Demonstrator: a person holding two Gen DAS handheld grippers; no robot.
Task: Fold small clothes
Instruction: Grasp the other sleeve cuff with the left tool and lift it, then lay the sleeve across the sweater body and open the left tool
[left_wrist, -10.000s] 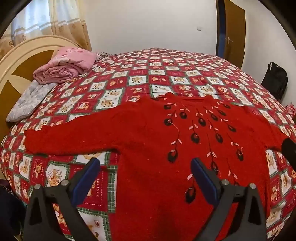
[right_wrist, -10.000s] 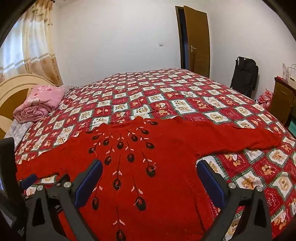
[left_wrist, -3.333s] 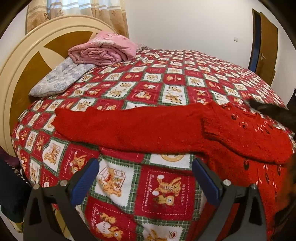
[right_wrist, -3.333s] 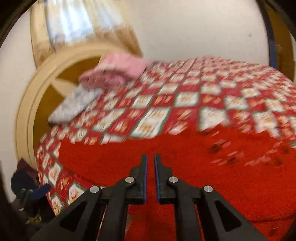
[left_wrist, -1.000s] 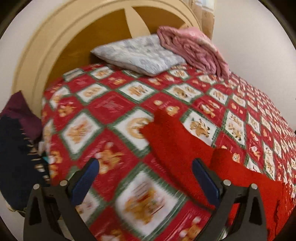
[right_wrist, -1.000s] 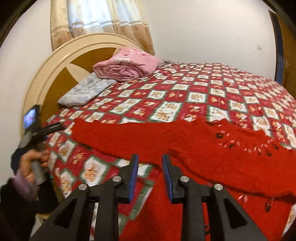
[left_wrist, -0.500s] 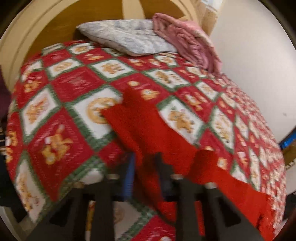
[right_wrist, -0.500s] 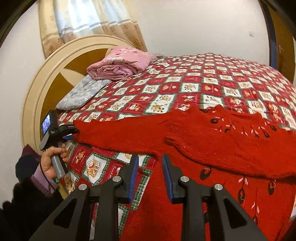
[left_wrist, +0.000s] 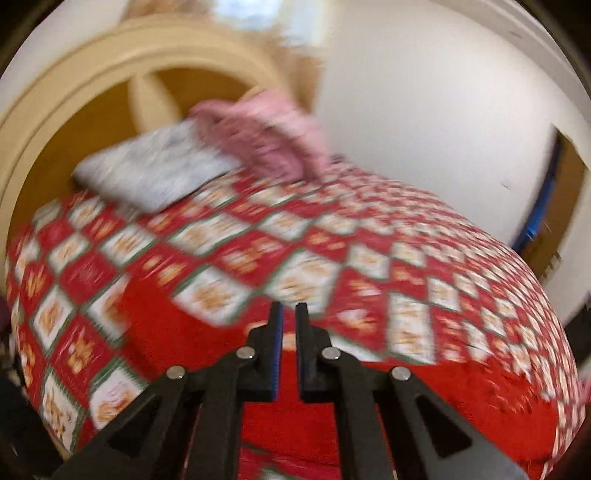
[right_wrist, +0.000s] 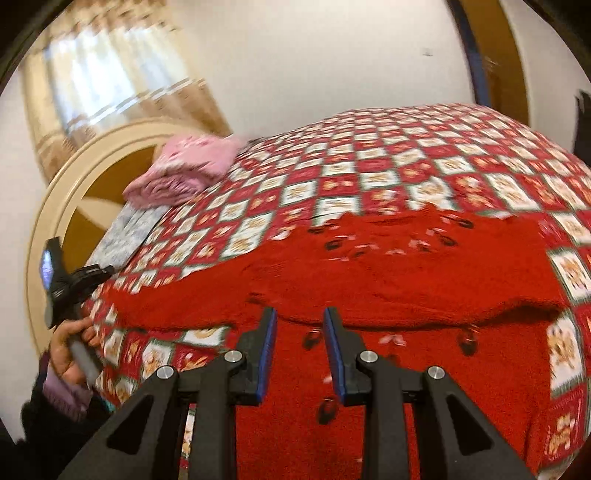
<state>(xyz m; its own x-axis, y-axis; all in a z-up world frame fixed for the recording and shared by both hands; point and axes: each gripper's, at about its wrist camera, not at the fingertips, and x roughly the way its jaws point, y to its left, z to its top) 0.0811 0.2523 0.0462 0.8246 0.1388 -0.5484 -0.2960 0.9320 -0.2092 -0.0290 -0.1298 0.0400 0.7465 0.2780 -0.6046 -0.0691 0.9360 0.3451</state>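
Note:
A red knitted sweater (right_wrist: 406, 288) with dark leaf motifs lies flat on the checked bedspread (right_wrist: 406, 158). One sleeve is folded across its chest; the other stretches out to the left. In the blurred left wrist view, my left gripper (left_wrist: 289, 321) is shut on the end of that outstretched sleeve (left_wrist: 155, 317), with red knit showing between the pads. A hand (right_wrist: 66, 347) holds this gripper (right_wrist: 99, 273) at the bed's left edge. My right gripper (right_wrist: 298, 317) hovers over the sweater's lower body, jaws a little apart and nothing between them.
A folded pink blanket (right_wrist: 192, 166) and a grey pillow (right_wrist: 125, 229) lie by the round cream headboard (right_wrist: 74, 192). A curtain (right_wrist: 110, 85) hangs behind it. A wooden door (right_wrist: 495, 55) stands at the far right. The bed edge drops off at the left.
My left gripper went from wide open to shut on the sleeve end, then rose and swung right with it. The right gripper shifted over the sweater and rolled, its gap unchanged.

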